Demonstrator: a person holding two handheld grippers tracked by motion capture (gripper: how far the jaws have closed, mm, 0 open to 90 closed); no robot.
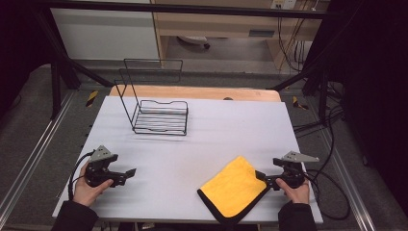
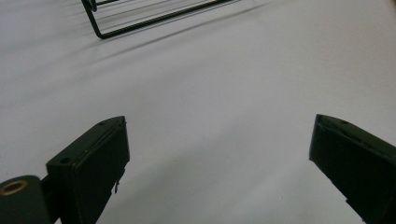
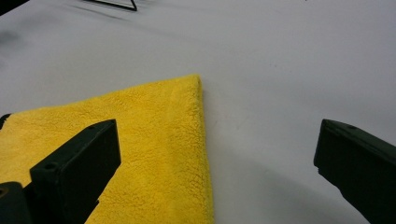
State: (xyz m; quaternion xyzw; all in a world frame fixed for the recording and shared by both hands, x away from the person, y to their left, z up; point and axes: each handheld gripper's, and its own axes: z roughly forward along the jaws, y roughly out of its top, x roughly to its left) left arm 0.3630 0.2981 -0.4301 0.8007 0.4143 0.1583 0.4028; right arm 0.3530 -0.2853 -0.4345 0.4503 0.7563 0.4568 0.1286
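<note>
Microfiber cloth [image 1: 234,186], yellow with a black edge, lies folded flat on the white table [image 1: 216,130] at about 5 o'clock in the high view, near the table's front edge. Right gripper [image 1: 267,180] sits just beside the cloth's right edge, at 3 o'clock from it. Its jaws are spread wide and grasp nothing. In the right gripper view the cloth [image 3: 140,140] runs under the left jaw, while the right jaw stands over bare table; the cloth's far corner points toward 12 o'clock.

Left gripper [image 1: 129,174] rests at about 8 o'clock on the table, well apart from the cloth, jaws released and holding nothing. In the left gripper view they stand over bare table surface.

Black wire rack [image 1: 159,115] stands at about 11 o'clock, its tall back frame upright on its left side; its lower rail [image 2: 154,21] appears at the top of the left gripper view.
</note>
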